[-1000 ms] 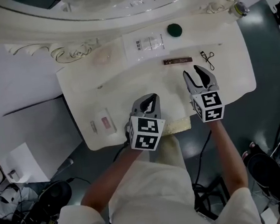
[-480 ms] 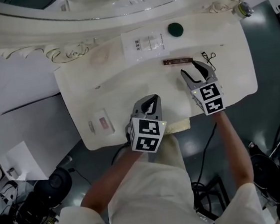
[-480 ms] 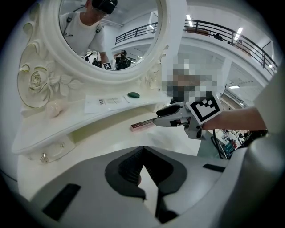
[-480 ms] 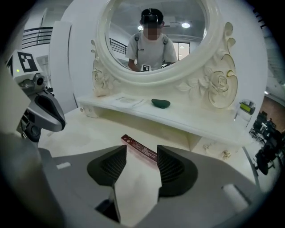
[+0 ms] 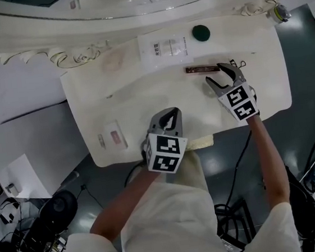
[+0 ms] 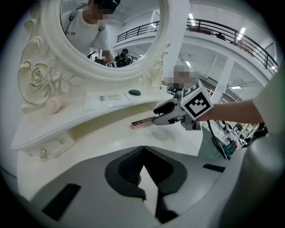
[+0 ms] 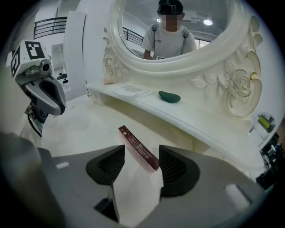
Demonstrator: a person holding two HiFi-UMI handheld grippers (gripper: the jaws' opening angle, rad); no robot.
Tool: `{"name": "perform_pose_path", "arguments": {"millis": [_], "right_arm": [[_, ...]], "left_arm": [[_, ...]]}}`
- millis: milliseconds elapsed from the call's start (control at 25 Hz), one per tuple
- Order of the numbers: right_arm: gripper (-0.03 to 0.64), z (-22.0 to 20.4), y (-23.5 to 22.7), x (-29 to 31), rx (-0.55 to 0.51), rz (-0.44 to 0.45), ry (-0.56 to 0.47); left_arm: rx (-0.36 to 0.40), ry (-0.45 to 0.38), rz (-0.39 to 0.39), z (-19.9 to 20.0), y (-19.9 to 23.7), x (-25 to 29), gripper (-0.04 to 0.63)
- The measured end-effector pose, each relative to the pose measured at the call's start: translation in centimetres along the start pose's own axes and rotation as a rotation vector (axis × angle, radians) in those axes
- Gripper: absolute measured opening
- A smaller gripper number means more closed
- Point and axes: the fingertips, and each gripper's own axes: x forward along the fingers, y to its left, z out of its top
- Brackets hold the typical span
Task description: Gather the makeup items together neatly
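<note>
Right tool (image 7: pixel 141 156) astride box (image 7: pixel 135 143), print unreadable

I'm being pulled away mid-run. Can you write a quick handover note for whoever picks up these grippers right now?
Left gripper: shut, empty, near the table front edge.
Right gripper: open, jaws just been opening, astride the near end of the slim dark-red box, not pressing it.
Green round item and clear packet on the rear shelf, small packet front-left: all apart.
Nothing gathered yet. Left: grip the box, bring everything together.
</note>
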Motion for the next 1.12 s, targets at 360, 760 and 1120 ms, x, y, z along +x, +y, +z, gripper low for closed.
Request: {"name": "perform_pose_path", "arguments": {"millis": [360,760,1120], "right_arm": [[0.229,-1.5,-0.9,1.7,-0.108,0.065,0.067],[0.115,-1.9,-0.5,1.8,-0.132,0.108,0.109],[0.123,-2.7,1.2,2.5,-0.179,0.169,0.148]], "left_arm": [[-0.037,0.01,0.022,-0.5,0.8,0.2,0.009],[-0.048,0.014,0.032,-0.7,1.5,0.5,0.009],[-0.049,0.007,0.033,-0.6,1.7,0.5,0.009]]}}
